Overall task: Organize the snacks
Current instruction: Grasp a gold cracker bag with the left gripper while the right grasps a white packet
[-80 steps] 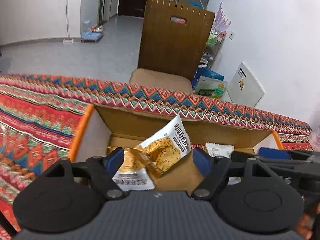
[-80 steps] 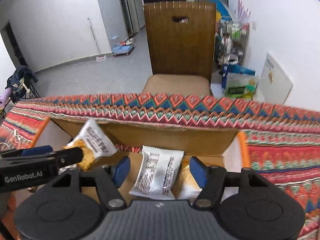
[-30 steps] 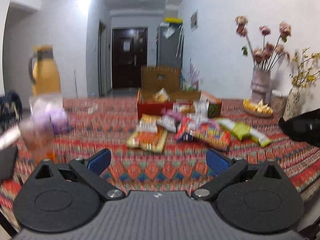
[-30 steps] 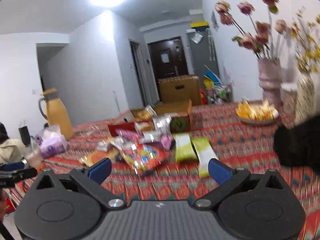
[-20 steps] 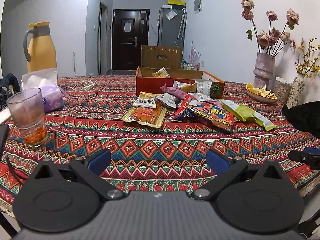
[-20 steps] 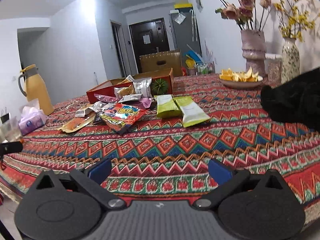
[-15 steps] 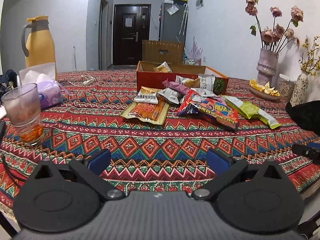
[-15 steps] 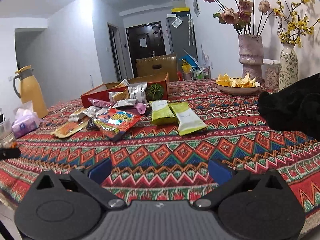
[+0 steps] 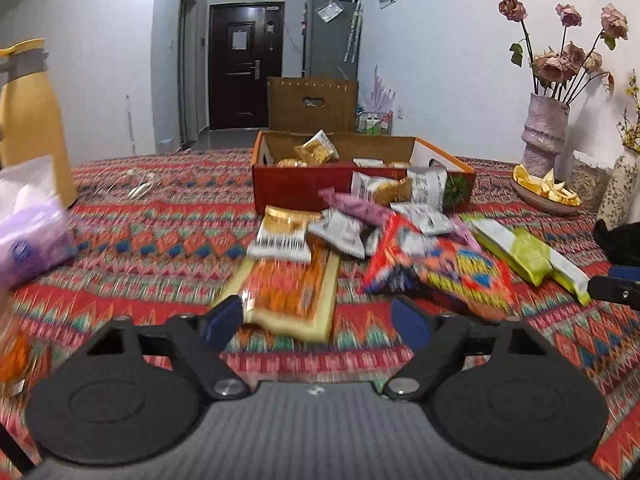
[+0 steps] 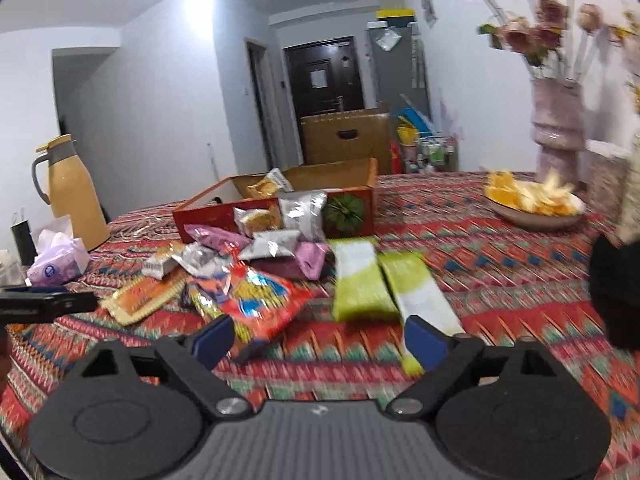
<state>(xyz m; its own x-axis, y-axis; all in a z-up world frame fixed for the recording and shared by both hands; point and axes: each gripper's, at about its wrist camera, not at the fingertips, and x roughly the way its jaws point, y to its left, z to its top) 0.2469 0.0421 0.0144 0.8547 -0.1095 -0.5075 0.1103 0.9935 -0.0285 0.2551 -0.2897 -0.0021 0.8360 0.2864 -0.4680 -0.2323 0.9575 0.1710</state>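
Reaching back toward the loose pile is the step in hand, judging by how both tools point down at packets on the table (image 9: 132, 240) with nothing in either.

The left tool (image 9: 316, 322) has its jaws spread; they have just been closing a little, and nothing sits between them. Just beyond its tips lies a flat orange packet (image 9: 294, 292) with a pale border, overlapped at its far end by a white-and-gold packet (image 9: 285, 234).

The right tool (image 10: 318, 338) is likewise spread and has just been narrowing, empty too. A red, blue and yellow bag (image 10: 256, 300) lies just ahead of its left finger, and two green-and-white packets (image 10: 380, 284) lie side by side ahead of its right finger.

The snacks still to be sorted are heaped in the middle of the table, silver, purple and foil packs piled on one another. Behind them stands the red cardboard box (image 9: 296, 184), already holding a few packets, with more leaning against its near wall.

The next move probably calls for each tool to settle on one packet, lower until its fingers straddle an edge, then pinch. The flat orange packet lies tight to the cloth, so getting under its edge may be awkward. The overlapping pile could drag neighbours along. Both views are blurred, so finer detail is unclear.
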